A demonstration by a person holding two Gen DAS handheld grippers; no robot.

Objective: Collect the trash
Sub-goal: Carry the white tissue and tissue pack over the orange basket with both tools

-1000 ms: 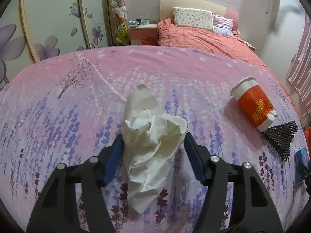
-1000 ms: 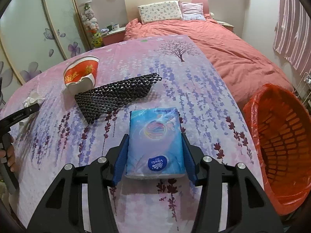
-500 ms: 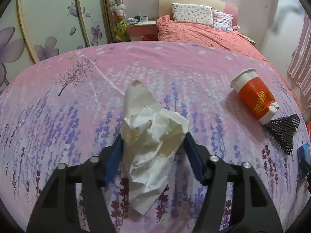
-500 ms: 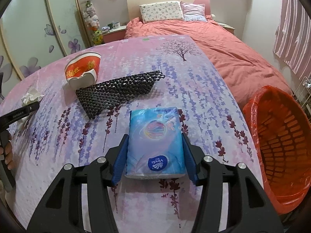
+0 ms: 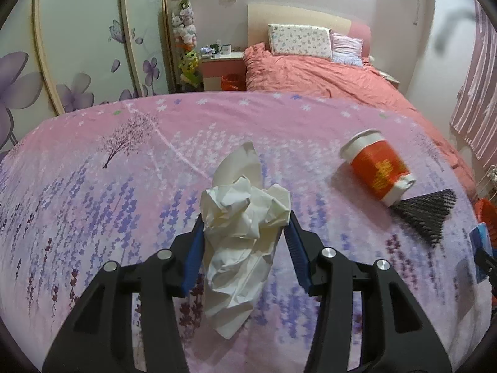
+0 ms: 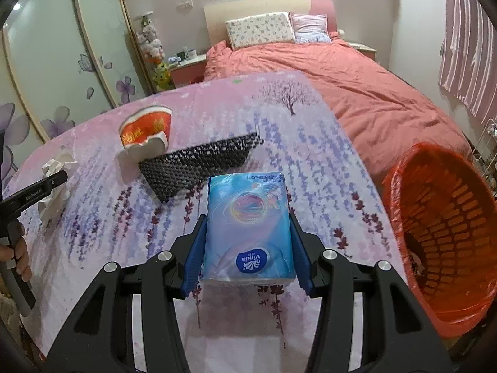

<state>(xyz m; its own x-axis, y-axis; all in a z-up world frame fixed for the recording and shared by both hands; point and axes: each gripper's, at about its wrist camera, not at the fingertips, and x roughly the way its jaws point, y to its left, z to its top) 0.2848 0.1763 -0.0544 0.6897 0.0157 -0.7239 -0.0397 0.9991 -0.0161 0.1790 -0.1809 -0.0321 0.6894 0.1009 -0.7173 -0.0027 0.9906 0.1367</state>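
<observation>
A crumpled white paper (image 5: 236,202) sits between the blue pads of my left gripper (image 5: 245,219), whose jaws are closing and press on both its sides; its lower end hangs just above the cloth. My right gripper (image 6: 247,217) is shut on a blue tissue pack (image 6: 248,186), held a little above the table with its shadow below. A red paper cup (image 5: 377,168) lies on its side, touching a black mesh sleeve (image 5: 425,214). In the right wrist view the cup (image 6: 146,130) and mesh (image 6: 202,164) lie beyond the pack.
A red laundry-style basket (image 6: 450,233) lined with a red bag stands off the table's right edge. The table wears a pink lavender-print cloth (image 5: 93,202). A pink bed (image 6: 341,77) and wardrobe doors lie beyond. A person's hand (image 6: 18,248) holds the left gripper's handle.
The left jaws have narrowed onto the crumpled paper and the left gripper has risen slightly with it. The right gripper and the tissue pack have stayed put.
</observation>
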